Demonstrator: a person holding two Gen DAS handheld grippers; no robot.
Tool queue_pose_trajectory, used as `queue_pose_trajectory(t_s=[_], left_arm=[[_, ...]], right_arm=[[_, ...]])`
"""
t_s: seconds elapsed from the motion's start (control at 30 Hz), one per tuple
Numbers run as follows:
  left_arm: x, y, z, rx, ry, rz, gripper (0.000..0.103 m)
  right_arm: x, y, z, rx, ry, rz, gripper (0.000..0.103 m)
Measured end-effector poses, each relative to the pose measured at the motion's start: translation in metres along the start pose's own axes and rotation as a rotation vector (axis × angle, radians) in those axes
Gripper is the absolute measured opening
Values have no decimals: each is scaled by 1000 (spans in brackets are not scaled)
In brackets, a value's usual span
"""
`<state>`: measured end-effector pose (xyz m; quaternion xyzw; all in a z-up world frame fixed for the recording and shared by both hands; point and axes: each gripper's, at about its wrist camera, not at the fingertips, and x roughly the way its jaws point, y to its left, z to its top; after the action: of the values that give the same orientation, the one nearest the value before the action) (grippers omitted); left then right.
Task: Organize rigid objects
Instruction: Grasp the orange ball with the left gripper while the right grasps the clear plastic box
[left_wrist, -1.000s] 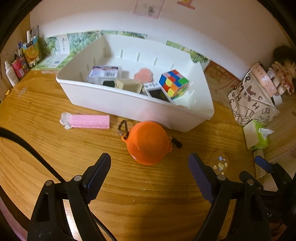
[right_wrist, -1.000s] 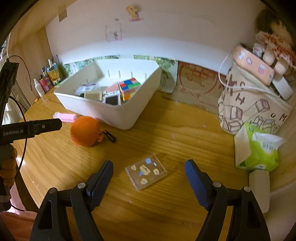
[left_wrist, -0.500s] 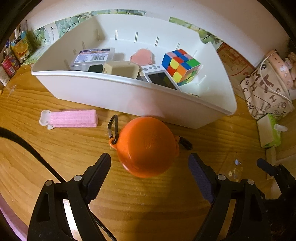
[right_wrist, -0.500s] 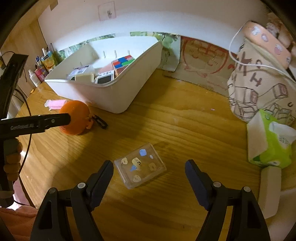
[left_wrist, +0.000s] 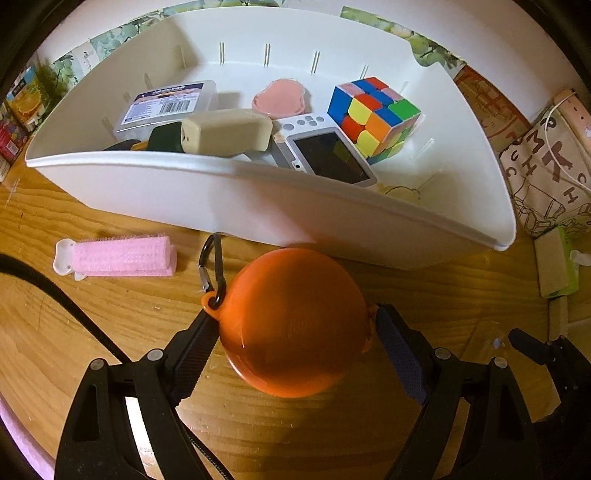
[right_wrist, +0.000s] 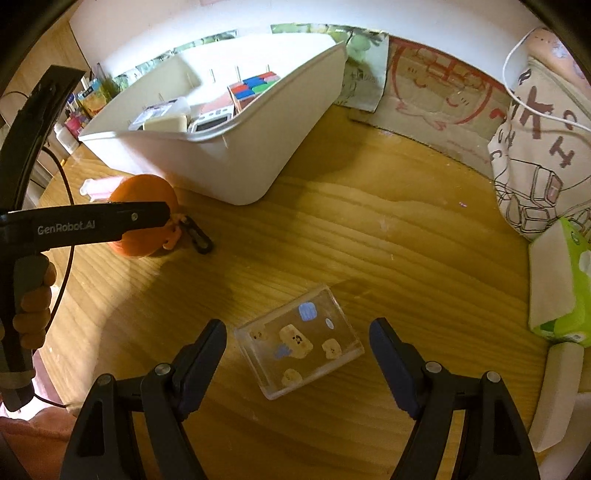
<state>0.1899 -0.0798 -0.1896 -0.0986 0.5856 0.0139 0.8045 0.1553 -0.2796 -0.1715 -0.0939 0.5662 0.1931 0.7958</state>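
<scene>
Left wrist view: several items are already held in the bin (left_wrist: 258, 199), upper frame; the ball (left_wrist: 295, 325), centre, is flanked by spread left tongs (left_wrist: 295, 350). The case (right_wrist: 299, 341) is framed by spread right tongs (right_wrist: 297, 354); both remain on the table (right_wrist: 369, 251).

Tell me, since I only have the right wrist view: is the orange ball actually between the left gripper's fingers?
Observer: Yes. The left wrist view shows the orange ball on the table, flanked by the open left gripper.
Operator: Anything attached on its hidden side?
Observer: A silver clip hangs from its left loop, pointing toward the white bin.
Operator: Room in the bin?
Observer: Bare floor shows to the right of the puzzle cube.
</scene>
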Motion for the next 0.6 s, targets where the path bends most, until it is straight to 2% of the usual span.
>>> queue_pose_trajectory(t_s=[0.6], left_arm=[[19,9,6,-48,24,-23,86]], right_arm=[[26,4,6,-43,61,-47,80]])
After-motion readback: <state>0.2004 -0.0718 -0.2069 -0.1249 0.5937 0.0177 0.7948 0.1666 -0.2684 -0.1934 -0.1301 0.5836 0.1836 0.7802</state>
